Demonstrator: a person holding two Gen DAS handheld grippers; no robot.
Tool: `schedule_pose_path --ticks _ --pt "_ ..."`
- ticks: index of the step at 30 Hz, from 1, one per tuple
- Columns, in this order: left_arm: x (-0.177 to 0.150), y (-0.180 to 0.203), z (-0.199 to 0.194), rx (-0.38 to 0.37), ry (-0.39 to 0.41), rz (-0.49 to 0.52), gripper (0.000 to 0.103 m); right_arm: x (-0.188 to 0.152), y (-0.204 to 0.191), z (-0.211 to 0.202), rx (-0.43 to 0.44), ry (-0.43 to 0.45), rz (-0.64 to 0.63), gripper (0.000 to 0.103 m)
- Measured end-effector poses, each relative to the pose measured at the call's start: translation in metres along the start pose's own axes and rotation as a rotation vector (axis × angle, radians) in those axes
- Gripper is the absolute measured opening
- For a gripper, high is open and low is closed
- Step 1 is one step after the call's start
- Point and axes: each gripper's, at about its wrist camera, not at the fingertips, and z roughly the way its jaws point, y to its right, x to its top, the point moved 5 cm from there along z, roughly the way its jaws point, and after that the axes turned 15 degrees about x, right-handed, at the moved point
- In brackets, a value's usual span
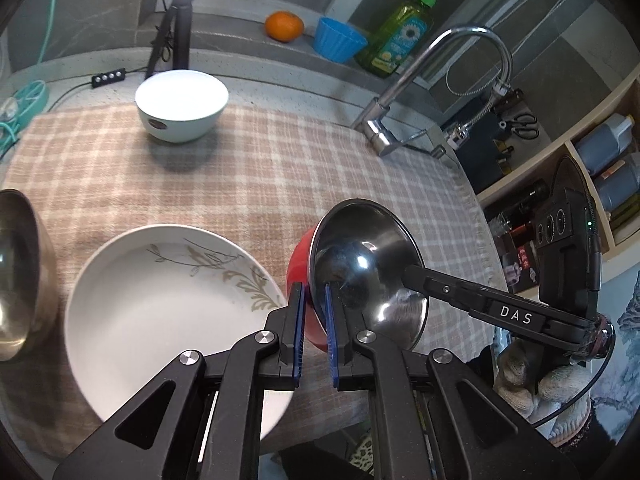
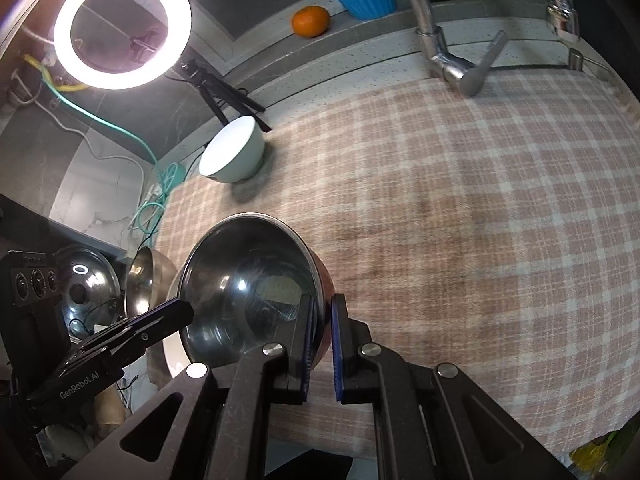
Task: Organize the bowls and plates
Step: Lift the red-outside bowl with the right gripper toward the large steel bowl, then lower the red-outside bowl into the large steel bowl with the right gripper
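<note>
The red-walled bowl with the polished steel interior (image 1: 360, 276) is held tipped on edge above the checked pink-and-cream cloth covering the surface (image 1: 280, 160), gripped from two sides. The left tongs (image 1: 314, 320) are clamped on its rim, one blue pad (image 1: 297, 320) on the red outer wall and the other inside the steel. The right tongs (image 2: 322, 336) are clamped on the opposite rim in the same manner, one finger inside and one outside.

Hazards from this state:

1. Rim slip. Each pair of tongs grips only a narrow arc of thin, smooth, curved metal. Any twist of one pair against the other is likely to lever the rim out from between the pads, and the bowl would drop.
2. Impact on the plate. The white ceramic plate with the grey leaf print (image 1: 168, 312) lies just left of the left tongs and partly beneath them. A dropped or swung bowl would probably strike its rim and could chip it.
3. Uneven release. If one pair opens before the other, the bowl will pivot on the remaining grip and swing downward.
4. Neighbouring ware. A plain steel bowl (image 1: 20, 272) stands tilted further left of the plate; a wide leftward sweep risks knocking it.
5. Cloth drag. Setting the bowl down with sideways motion may ruck the cloth and shift the pale green-white bowl (image 1: 182, 104) standing well ahead of the left tongs.

Whether the bowl touches the cloth at any point cannot be determined.
</note>
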Motion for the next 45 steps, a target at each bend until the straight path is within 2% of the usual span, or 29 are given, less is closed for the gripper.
schedule_pose_path --ticks 9,25,45 --pt "0.004 -0.043 -0.028 0.034 0.055 -0.081 0.008 0.011 -0.048 0.026 0.05 -0.034 -0.075 0.008" --pt "-0.01 -0.134 -0.063 0.111 0.113 -0.247 0.008 0.013 -0.131 0.091 0.112 -0.128 -0.223 0.008" --pt "-0.021 -0.234 -0.074 0.211 0.137 -0.42 0.008 0.009 -0.213 0.183 0.15 -0.233 -0.344 0.008"
